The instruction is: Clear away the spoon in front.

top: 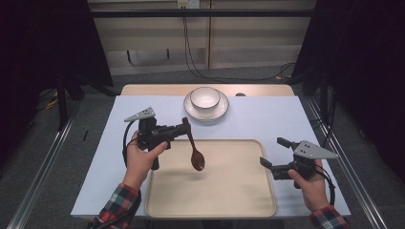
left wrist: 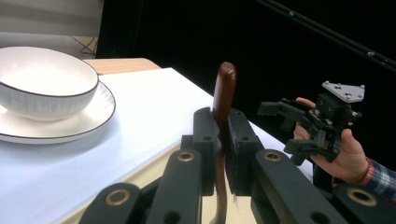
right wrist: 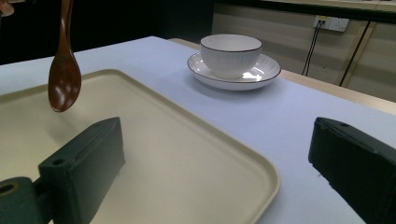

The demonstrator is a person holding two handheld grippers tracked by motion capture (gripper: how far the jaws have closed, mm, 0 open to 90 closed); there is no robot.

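1. Wooden spoon (top: 195,149) hangs in the air above the near-left part of the cream tray (top: 239,200), handle up and bowl down, not touching the tray.
2. We see the left gripper (top: 184,128) pinching the spoon's handle close to its top end; in the left gripper view the two black jaws stand close together, with the brown handle (left wrist: 223,100) clamped between them and its tip poking above.
3. We judge that the grip sits high on the handle so the spoon's bowl swings free below, ready to be lowered into something or laid flat.
4. We see the right gripper (top: 277,155) resting over the tray's right edge, its jaws spread wide with nothing between them; it seems to wait there, out of the spoon's way.
5. A white bowl (top: 205,98) sits on a white plate (top: 216,114) at the far side of the pale blue cloth (top: 267,119), well apart from the spoon and upright.
6. From the left gripper view, the spoon's lower half is cut off behind the jaws. We cannot tell whether the bowl holds anything; its inside looks plain white.
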